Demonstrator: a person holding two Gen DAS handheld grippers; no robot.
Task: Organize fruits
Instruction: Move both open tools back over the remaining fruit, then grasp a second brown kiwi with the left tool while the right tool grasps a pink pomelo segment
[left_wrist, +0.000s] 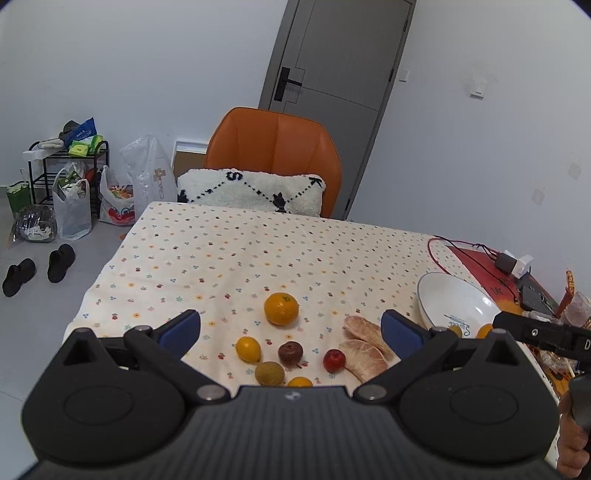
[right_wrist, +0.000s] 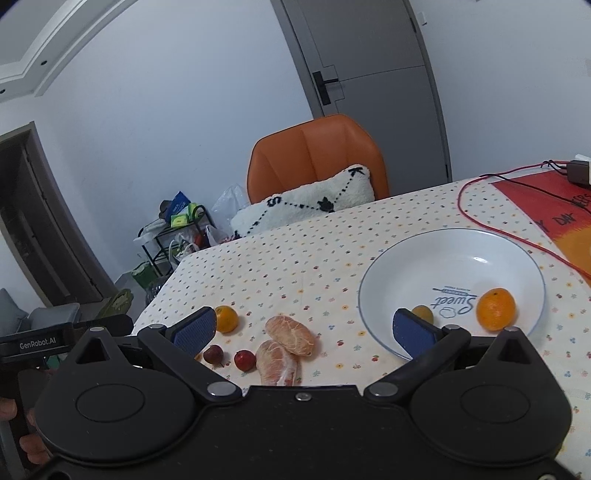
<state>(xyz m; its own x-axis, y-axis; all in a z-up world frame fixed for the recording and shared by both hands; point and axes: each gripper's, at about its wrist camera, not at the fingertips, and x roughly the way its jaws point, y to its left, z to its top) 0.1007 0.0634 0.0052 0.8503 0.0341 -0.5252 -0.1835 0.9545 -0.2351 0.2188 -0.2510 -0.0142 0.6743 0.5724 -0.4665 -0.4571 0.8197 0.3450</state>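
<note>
Left gripper: the black plastic left gripper hovered over the near edge of the table with its blue-padded jaws spread wide and nothing between them.
Right gripper: the black plastic right gripper likewise stood wide open and empty, its right pad in front of the near rim of the plate.
Loose fruit: a round, dimpled orange lay on the cloth ahead of the left gripper, between its pads; nearer lay a smooth yellow oval fruit, a dark maroon wrinkled fruit, a glossy red small fruit, a rough brownish-green round fruit and a small orange fruit half hidden by the gripper body.
Peeled segments: two pale pink, veined citrus segments lay touching each other, between the right gripper's pads and just beside the red fruit.
Plate: a shallow white ceramic plate with a thin dark rim line and the printed word "Sweet" held a round orange mandarin and a small yellowish fruit, the latter partly behind the right pad.
Table: a cream cloth dotted with small fruit prints, slightly creased.
</note>
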